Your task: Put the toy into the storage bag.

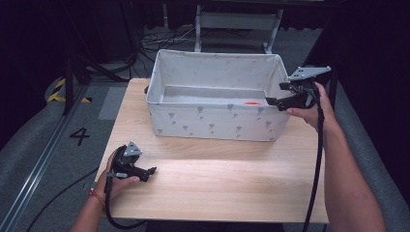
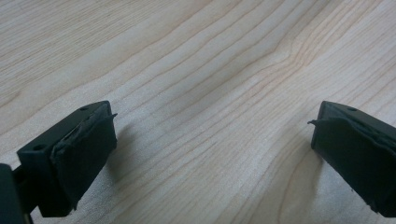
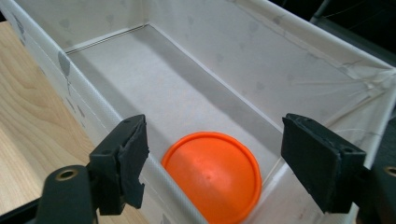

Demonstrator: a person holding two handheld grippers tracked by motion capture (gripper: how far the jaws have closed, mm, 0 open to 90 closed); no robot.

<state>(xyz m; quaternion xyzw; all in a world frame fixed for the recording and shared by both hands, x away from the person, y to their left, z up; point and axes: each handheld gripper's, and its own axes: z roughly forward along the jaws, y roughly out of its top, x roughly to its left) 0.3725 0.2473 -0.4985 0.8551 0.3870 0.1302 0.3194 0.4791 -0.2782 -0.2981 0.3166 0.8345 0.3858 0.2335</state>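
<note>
A white fabric bin [image 1: 212, 123] with a faint grey print stands at the back of the wooden table [image 1: 217, 183]. An orange round disc [image 3: 212, 175] lies flat on the bin's floor near its right end; a sliver of the orange disc [image 1: 251, 102] shows in the high view. My right gripper [image 1: 276, 102] hovers at the bin's right end, jaws open above the disc, nothing between them. The right gripper [image 3: 215, 163] straddles the bin's near wall. My left gripper [image 1: 151, 171] rests low over the table's front left, open and empty. The left gripper [image 2: 212, 135] faces bare wood.
A grey metal frame [image 1: 237, 24] and cables lie on the floor behind the table. A rail [image 1: 38, 159] runs along the floor at left, beside a painted number 4. Bare wood stretches between the bin and the front edge.
</note>
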